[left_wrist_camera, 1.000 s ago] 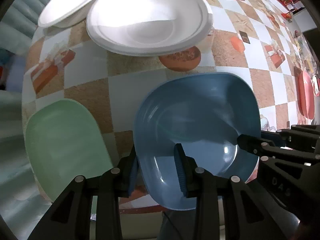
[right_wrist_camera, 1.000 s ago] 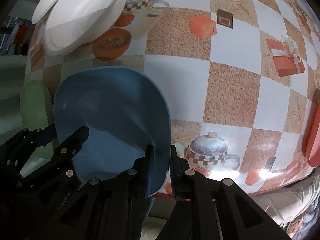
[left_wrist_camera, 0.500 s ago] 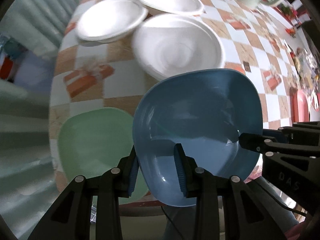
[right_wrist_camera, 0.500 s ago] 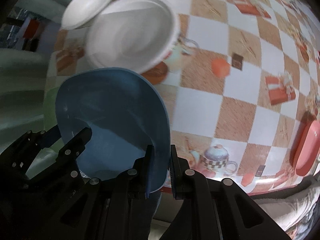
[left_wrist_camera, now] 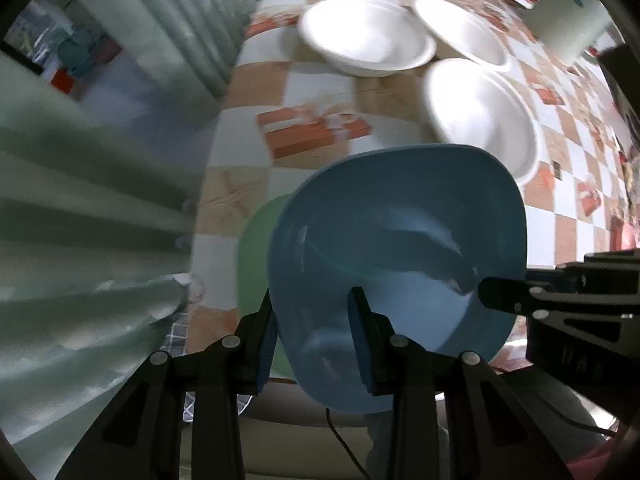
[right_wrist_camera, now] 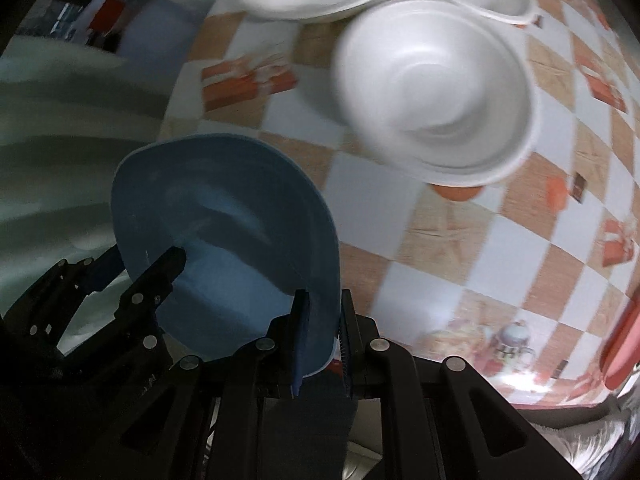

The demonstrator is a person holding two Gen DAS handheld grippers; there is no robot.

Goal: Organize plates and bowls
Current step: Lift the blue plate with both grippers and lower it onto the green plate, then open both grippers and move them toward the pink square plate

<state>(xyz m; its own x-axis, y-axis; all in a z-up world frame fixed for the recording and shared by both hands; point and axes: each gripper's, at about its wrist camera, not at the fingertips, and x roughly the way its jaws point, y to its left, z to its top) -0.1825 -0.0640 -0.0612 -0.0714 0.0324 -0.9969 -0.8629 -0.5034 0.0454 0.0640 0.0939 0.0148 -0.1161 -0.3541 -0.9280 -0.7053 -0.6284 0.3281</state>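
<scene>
A blue square plate is held in the air by both grippers. My left gripper is shut on its near-left rim. My right gripper is shut on its right rim and also shows in the left wrist view. The blue plate hangs above a green plate that lies at the table's near-left corner, mostly hidden. Three white bowls sit farther back on the checked tablecloth; in the right wrist view the nearest one is blurred.
The table's left edge drops to a floor and a pale green corrugated wall. A white mug stands at the far right. A red plate lies at the table's right edge.
Both grippers have lifted the blue plate and carried it left, over the green plate. The white bowls now appear farther away and to the right.
</scene>
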